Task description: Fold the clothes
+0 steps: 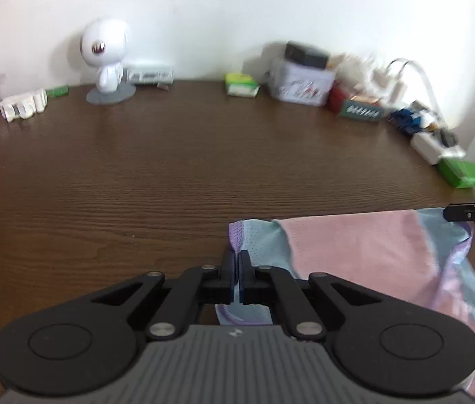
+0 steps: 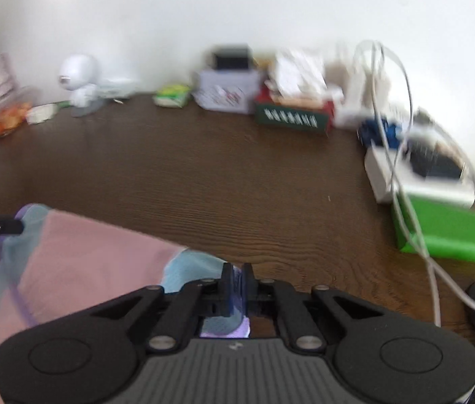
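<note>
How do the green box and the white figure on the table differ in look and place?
The green box is bright green and flat, lying low at the table's right edge; the white figure is white with a big round head, standing upright on a grey disc near the back wall. Both rest on the brown table.

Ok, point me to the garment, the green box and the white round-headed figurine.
garment (image 1: 355, 252): left wrist view, on its pink panel.
green box (image 2: 452, 232): right wrist view, on its top face.
white figurine (image 1: 104, 45): left wrist view, on its round head.
</note>
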Tool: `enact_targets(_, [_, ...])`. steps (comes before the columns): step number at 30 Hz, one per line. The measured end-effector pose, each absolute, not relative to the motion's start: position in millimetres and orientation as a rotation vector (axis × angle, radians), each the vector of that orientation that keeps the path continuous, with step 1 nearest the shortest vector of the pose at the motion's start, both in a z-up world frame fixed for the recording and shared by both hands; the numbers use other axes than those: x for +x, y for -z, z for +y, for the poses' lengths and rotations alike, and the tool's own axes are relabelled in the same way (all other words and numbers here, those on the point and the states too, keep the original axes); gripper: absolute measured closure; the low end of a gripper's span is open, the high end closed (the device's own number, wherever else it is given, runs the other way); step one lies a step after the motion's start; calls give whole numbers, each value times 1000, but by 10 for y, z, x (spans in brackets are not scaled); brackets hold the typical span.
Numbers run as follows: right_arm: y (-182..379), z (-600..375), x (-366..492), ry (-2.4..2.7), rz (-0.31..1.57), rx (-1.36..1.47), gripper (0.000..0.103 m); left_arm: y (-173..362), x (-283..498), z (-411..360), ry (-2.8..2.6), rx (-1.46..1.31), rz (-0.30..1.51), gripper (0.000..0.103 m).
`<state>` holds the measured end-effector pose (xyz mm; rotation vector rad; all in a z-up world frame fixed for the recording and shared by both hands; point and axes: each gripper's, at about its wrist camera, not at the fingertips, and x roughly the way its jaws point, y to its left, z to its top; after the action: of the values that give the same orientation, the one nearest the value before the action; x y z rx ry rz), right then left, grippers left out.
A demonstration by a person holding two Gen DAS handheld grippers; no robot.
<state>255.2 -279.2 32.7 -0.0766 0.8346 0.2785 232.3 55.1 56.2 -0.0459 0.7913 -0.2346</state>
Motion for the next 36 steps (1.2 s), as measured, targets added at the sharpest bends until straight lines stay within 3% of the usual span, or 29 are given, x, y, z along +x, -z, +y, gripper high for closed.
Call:
enact_targets(3, [-595,-2846,1618,-379,746,-95,100,-698,1503,645,312,-47,769,101])
enact_targets(7, [-394,-2865,427,-519,857,-166,99,-449,561,751,335,-2,907,97])
enact_targets(9, [-352,-2905,108,-545,884,-144,93,-483,366,900,350,-82,926,91])
enact_targets(10, [-392,-2942,31,-558,864,-128,91,-511,279,977,358,-125,930,86])
enact_targets(12, [-495,-3010,-31,-572,807,-98,81,-639,222,1018,355,-137,854,64])
enact_targets(17, [-510,-2787,166,-685,757,-121,78,-730,324,661,555,24,746,60])
enact_targets(22, [-366,-2510,154,-751,809,-263,78,-534,350,422,718,227,791,53])
enact_targets(25, [-339,-2497,209,-707,810,-277,77,-407,406,422,724,210,841,55])
enact_targets(28, [-252,-2469,336,-710,844,-251,77,-348,448,494,750,155,875,66])
enact_targets(29, [-233,-2453,342,-717,854,-260,77,-343,459,521,748,145,883,74])
enact_targets(31, [-201,-2424,349,-733,871,-276,88,-338,485,570,737,120,897,89])
enact_targets(32, [-212,-2419,332,-735,860,-272,103,-347,500,609,722,100,897,95])
enact_targets(36, [-360,-2451,360,-666,789,-221,102,-447,578,721,636,38,837,101])
